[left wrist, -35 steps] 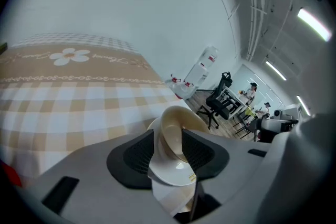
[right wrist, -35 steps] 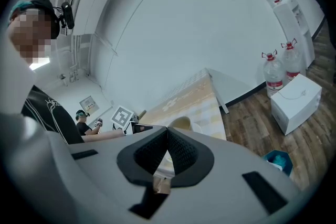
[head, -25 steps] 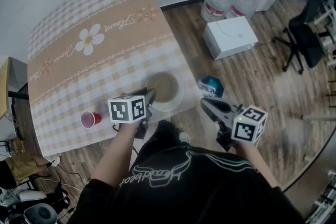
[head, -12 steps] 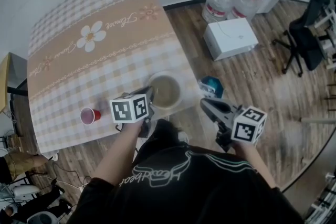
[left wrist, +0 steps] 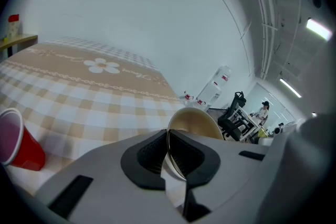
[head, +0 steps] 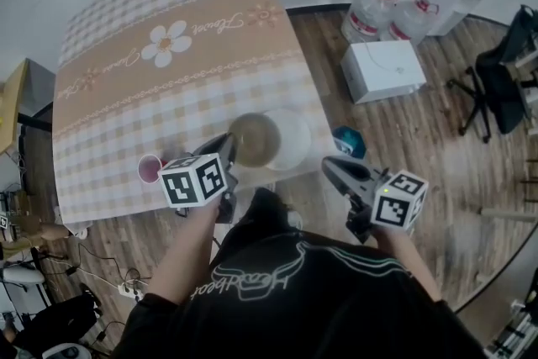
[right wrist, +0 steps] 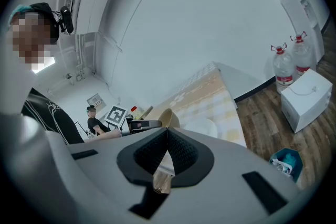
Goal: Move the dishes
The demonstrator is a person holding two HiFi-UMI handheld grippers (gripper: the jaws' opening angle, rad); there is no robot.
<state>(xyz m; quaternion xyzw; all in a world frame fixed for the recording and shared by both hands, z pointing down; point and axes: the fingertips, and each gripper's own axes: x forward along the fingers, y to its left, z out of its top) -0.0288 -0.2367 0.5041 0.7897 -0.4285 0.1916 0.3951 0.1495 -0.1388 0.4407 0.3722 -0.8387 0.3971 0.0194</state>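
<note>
A tan bowl hangs tilted by its near rim in my left gripper, whose jaws have just been closing and now pinch that rim. In the left gripper view the bowl stands on edge between the shut pads of that gripper. A white dish lies on the checked tablecloth just right of the bowl. My right gripper hovers off the table's near right corner; seen from its own camera, the right gripper is shut and holds nothing.
A red cup stands near the table's front edge, left of my left gripper. On the wooden floor to the right are a teal object, a white box, two water bottles and an office chair.
The tan bowl sat inside the white dish; now it is lifted out, tilted and shifted left in my left gripper. The right gripper has stayed put.
</note>
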